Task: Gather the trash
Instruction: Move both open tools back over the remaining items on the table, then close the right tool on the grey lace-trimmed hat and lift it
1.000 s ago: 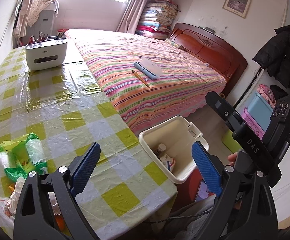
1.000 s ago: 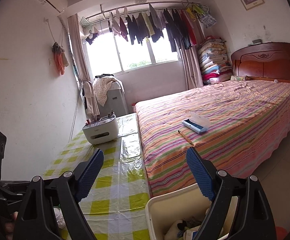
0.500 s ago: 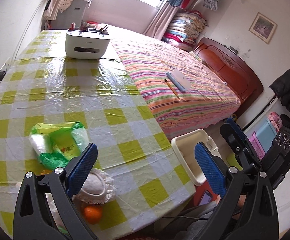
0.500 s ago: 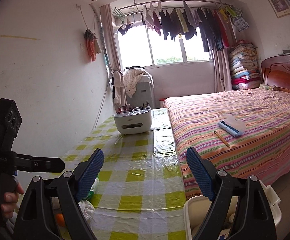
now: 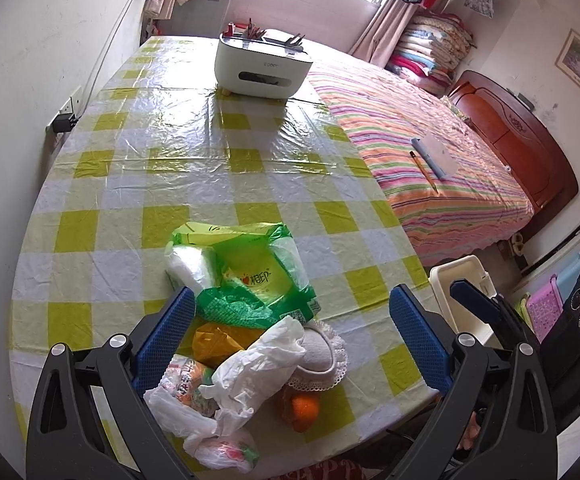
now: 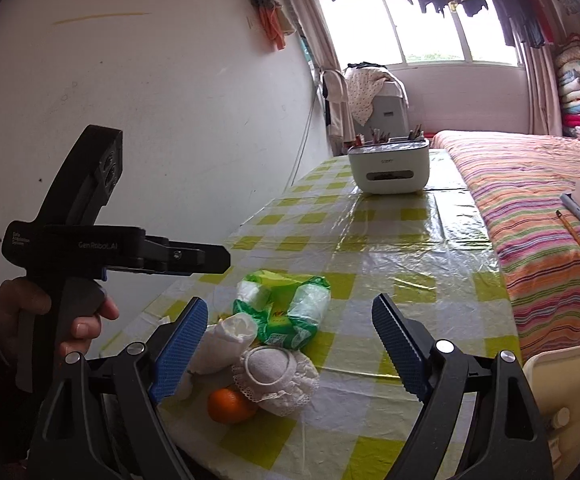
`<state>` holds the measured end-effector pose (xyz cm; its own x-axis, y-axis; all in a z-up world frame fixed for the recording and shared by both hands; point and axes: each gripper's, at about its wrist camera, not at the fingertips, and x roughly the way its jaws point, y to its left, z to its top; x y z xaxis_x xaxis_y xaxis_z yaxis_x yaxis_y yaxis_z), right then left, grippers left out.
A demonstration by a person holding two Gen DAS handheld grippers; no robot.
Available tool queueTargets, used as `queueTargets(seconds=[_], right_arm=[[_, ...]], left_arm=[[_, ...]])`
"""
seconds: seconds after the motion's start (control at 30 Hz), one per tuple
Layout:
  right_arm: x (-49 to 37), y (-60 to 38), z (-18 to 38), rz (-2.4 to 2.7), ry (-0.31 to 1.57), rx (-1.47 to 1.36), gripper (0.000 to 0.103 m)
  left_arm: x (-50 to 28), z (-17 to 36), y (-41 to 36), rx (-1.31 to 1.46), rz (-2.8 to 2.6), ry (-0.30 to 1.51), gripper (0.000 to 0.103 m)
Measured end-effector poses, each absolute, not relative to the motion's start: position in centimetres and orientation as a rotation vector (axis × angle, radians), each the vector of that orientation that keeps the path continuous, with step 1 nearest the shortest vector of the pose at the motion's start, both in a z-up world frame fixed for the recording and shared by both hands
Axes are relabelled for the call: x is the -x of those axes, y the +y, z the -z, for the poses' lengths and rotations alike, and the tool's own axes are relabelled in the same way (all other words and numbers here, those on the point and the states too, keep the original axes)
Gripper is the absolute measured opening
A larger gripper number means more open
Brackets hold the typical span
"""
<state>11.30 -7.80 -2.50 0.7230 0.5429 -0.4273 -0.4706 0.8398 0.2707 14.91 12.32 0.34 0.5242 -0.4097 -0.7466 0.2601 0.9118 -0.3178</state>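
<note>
Near the table's point(image 5: 193, 168) front edge, the trash pile point(image 5: 241, 320) is framed by the left claw point(image 5: 290, 340), held wide and empty for grasping; the right claw point(image 6: 290, 344) is likewise spread, the bin point(image 5: 456, 280) kept alongside for drop-off.

A checked counter point(image 5: 193, 152) is carrying a white box point(image 5: 263, 68) near its far edge and, by the near edge, a green pack point(image 5: 249, 276), crumpled bags point(image 5: 225, 392), a doily point(image 5: 322, 356) and an orange point(image 5: 305, 406).

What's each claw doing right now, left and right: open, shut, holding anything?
Left claw: open, holding nothing, above the trash pile.
Right claw: open, empty.
</note>
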Motion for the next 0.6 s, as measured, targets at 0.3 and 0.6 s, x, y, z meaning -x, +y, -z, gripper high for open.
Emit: queueTargets(seconds=[0.3,0.6], right_arm=[[-12.5,-3.7,5.8,-0.619,0.698,-0.06,0.082],[-15.3,-1.7,8.7,-0.598,0.853,-0.051,0.082]], left_arm=[[-14.1,1.6,13.3,0.149,0.446,1.031,0.096],[-14.2,3.2,14.3,0.202,0.467,1.101,0.096]])
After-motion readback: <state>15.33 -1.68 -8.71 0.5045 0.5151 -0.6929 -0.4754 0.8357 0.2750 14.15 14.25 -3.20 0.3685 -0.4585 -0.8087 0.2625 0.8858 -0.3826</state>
